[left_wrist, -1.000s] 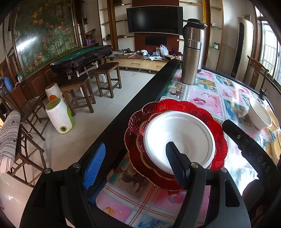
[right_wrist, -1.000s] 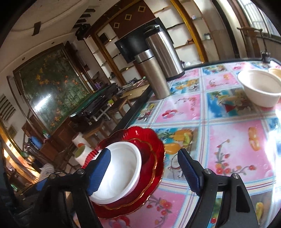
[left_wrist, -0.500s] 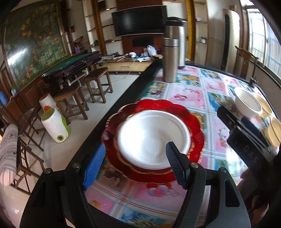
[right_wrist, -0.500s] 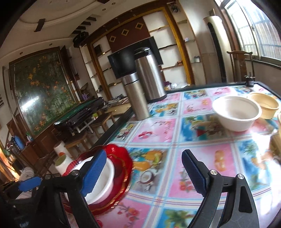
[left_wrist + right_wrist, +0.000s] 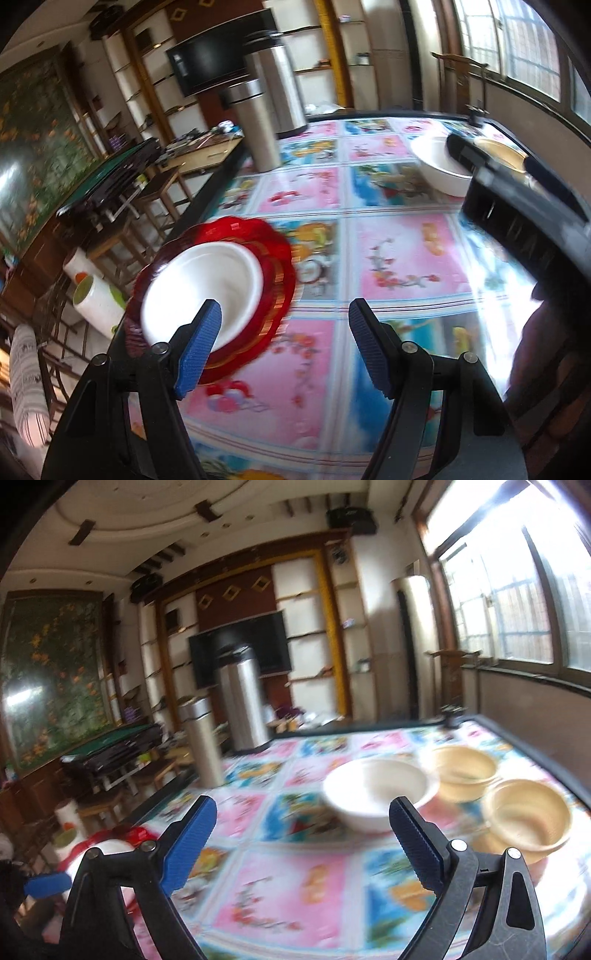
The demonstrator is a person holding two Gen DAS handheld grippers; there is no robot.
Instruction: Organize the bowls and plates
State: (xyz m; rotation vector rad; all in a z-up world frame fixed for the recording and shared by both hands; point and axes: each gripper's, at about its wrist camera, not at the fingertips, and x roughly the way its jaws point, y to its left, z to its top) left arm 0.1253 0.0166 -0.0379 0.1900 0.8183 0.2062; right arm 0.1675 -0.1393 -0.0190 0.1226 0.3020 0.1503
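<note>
A white bowl (image 5: 199,284) sits in a stack of red scalloped plates (image 5: 277,258) near the table's left edge. My left gripper (image 5: 284,321) is open and empty, just right of that stack, its left fingertip over the bowl's rim. In the right wrist view the stack (image 5: 125,836) shows only at the lower left. My right gripper (image 5: 303,812) is open and empty above the tablecloth, facing a second white bowl (image 5: 376,790) and two yellow bowls (image 5: 461,771) (image 5: 524,819) beyond it. The second white bowl (image 5: 436,166) also lies far right in the left wrist view.
Two steel flasks (image 5: 203,738) (image 5: 243,701) stand at the table's far left side. A patterned cloth (image 5: 402,251) covers the table, whose dark edge (image 5: 214,195) drops to stools and a floor on the left. The right gripper's black body (image 5: 517,206) crosses the left wrist view.
Both grippers swung to the right away from the red stack, which slid left in both views. The right gripper now faces the white and yellow bowls. Both stayed open.
</note>
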